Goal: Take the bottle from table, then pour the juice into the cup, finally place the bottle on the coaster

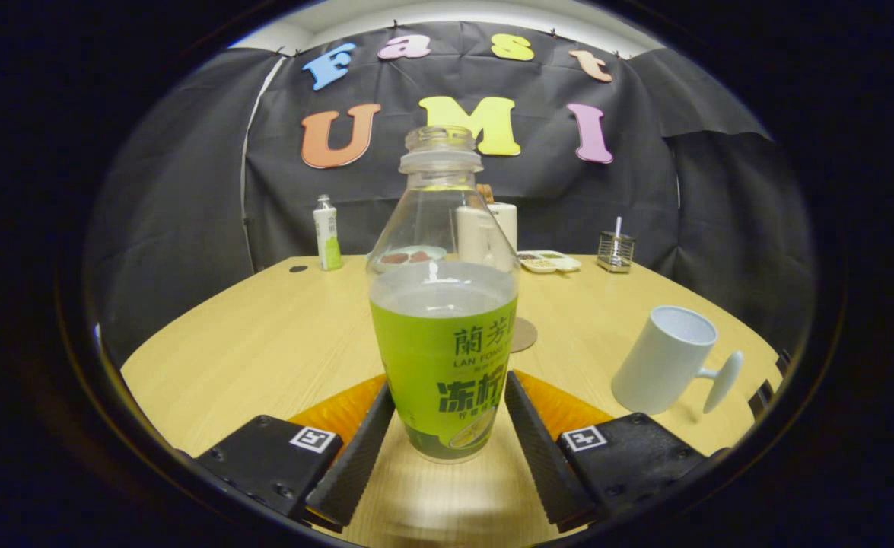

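An uncapped bottle (443, 320) stands upright on the tabletop (264, 342), between the fingers of the claw (447, 411); the fingers flank its labelled lower body, and whether they press it is hard to tell; half full, it likely sloshes and feels slick, so grip low on the label; the cup (663, 359) stands beyond the fingers; the bottle partly hides the coaster (524, 335).
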A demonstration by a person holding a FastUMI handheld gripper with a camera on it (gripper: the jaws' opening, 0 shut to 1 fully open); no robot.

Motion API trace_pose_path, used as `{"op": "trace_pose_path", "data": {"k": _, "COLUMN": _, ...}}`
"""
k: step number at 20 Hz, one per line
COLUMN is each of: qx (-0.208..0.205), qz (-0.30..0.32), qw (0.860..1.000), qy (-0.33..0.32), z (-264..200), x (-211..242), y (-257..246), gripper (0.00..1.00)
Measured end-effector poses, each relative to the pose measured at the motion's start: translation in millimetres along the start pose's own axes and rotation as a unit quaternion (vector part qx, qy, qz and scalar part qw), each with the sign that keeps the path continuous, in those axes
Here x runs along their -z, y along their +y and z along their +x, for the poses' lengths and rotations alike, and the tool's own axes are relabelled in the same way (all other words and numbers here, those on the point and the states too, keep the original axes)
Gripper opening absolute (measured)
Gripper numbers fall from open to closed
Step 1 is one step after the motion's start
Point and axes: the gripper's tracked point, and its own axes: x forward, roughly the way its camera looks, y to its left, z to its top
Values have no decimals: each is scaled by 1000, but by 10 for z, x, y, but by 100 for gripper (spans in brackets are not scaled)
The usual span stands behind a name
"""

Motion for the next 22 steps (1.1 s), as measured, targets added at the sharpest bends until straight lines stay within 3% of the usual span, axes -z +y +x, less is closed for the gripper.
{"op": "trace_pose_path", "data": {"k": 2, "qx": -1, "qz": -1, "qw": 1000, "qy": 5, "z": -7, "x": 7, "y": 4, "gripper": 84}}
{"op": "trace_pose_path", "data": {"k": 8, "qx": -17, "qz": 28, "qw": 999, "qy": 19, "z": -46, "x": -40, "y": 33, "gripper": 82}}
{"op": "trace_pose_path", "data": {"k": 14, "qx": -51, "qz": 131, "qw": 990, "qy": 29, "z": -47, "x": -191, "y": 100, "gripper": 81}}
{"op": "trace_pose_path", "data": {"k": 18, "qx": -78, "qz": 219, "qw": 973, "qy": 18, "z": -95, "x": -424, "y": 128, "gripper": 81}}
{"op": "trace_pose_path", "data": {"k": 22, "qx": -119, "qz": 324, "qw": 939, "qy": 8, "z": -173, "x": -693, "y": 160, "gripper": 81}}
